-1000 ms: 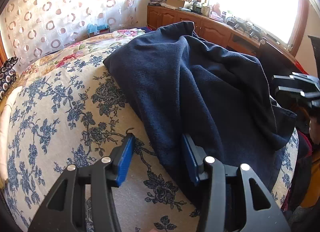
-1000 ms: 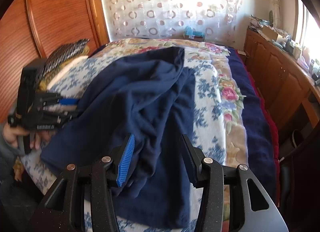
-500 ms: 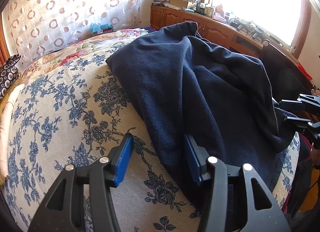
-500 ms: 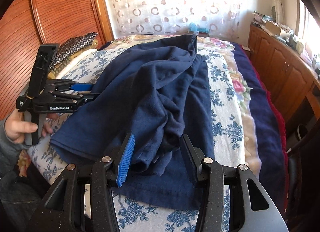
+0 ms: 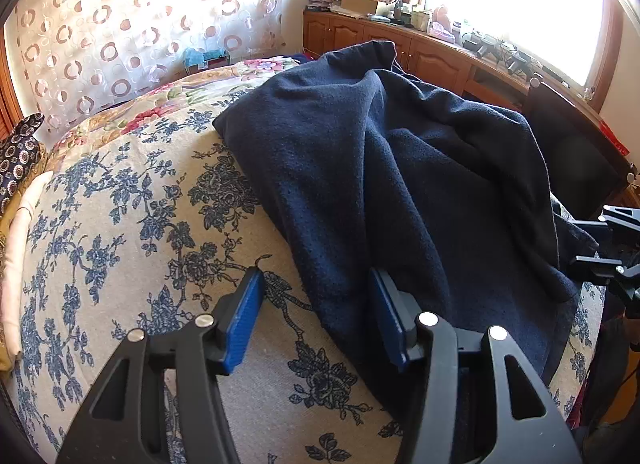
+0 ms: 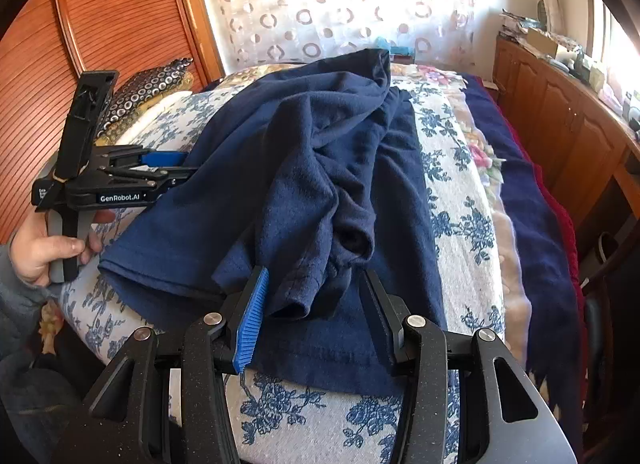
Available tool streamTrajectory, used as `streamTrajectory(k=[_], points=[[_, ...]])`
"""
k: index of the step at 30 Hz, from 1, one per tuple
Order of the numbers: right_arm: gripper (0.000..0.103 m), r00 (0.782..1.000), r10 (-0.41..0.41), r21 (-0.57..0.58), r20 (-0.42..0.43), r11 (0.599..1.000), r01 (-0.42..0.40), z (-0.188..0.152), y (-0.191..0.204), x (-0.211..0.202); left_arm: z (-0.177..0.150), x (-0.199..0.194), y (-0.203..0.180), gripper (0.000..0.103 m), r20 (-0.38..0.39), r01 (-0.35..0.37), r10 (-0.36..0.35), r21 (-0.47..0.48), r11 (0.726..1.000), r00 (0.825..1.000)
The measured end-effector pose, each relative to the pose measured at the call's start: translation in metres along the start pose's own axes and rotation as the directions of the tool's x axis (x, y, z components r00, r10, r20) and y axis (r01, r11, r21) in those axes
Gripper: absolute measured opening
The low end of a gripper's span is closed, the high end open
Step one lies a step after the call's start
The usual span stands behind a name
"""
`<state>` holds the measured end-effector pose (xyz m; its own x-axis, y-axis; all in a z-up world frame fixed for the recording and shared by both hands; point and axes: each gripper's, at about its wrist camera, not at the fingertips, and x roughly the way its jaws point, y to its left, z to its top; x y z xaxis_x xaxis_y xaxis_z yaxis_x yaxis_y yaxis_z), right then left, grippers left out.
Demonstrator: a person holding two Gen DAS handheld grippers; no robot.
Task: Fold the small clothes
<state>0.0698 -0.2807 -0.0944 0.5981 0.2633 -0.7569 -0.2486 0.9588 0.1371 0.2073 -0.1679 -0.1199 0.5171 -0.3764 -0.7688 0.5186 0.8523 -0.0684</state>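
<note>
Navy shirt (image 6: 304, 168) lies crumpled along the bed's (image 6: 460, 192) near edge.
Soft, light, limp; best gripped at its hem corners. Left gripper (image 5: 316, 312) gapes, empty, straddling the edge; right gripper (image 6: 312, 308) is closing around a bunched sleeve, not yet pinching.

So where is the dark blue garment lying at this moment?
The dark blue garment lies crumpled on the flowered bedspread, in the centre of the right wrist view. Its bunched near edge sits between the right gripper jaws, which are closing.
</note>
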Motion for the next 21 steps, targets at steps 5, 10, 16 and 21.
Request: streamTrajectory(k=[5, 10, 16, 21], points=[[0.026, 1.000, 0.008, -0.007, -0.006, 1.000, -0.008, -0.002, 0.003, 0.003, 0.000, 0.001, -0.001, 0.055, -0.001, -0.007, 0.007, 0.003, 1.000, 1.000], [0.006, 1.000, -0.006, -0.018, 0.010, 1.000, 0.006, -0.002, 0.003, 0.001, 0.000, 0.002, -0.002, 0.055, -0.001, -0.006, 0.006, 0.002, 1.000, 1.000], [0.001, 0.996, -0.040, -0.021, 0.078, 0.999, 0.042, -0.002, 0.001, -0.023, 0.000, 0.003, -0.001, 0.056, -0.001, -0.004, 0.004, 0.002, 1.000, 1.000], [0.001, 0.992, -0.077, -0.007, 0.096, 0.997, 0.078, -0.008, -0.009, -0.043, 0.000, 0.003, -0.002, 0.056, -0.001, -0.005, 0.005, 0.002, 1.000, 1.000]])
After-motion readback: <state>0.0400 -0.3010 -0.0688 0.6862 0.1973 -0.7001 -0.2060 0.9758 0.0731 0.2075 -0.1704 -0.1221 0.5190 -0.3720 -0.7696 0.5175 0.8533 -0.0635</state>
